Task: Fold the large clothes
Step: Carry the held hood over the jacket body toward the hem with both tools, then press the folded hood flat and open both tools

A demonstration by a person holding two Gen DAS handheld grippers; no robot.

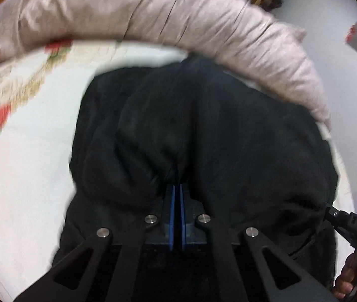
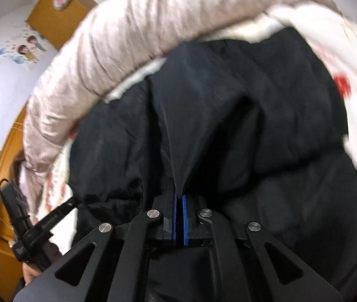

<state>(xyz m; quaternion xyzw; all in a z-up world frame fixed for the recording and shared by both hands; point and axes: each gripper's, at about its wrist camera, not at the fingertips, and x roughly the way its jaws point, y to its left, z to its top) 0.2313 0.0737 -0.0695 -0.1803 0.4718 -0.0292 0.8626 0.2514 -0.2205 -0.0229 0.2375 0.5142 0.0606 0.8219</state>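
A large black padded jacket (image 1: pixel 203 130) lies bunched on a white bed. My left gripper (image 1: pixel 177 188) is shut on a fold of it at its near edge. In the right wrist view the same black jacket (image 2: pixel 254 125) fills the middle, and my right gripper (image 2: pixel 179 197) is shut on another pinch of its cloth. The right gripper also shows at the right edge of the left wrist view (image 1: pixel 329 210), touching the jacket's side. The left gripper shows at the lower left of the right wrist view (image 2: pixel 71 205).
A rolled pale pink quilt (image 1: pixel 153 12) curves behind the jacket, also in the right wrist view (image 2: pixel 118 42). The white bedsheet (image 1: pixel 22 176) has a red floral print at the left. A wooden headboard (image 2: pixel 60 15) and a wall with stickers stand beyond.
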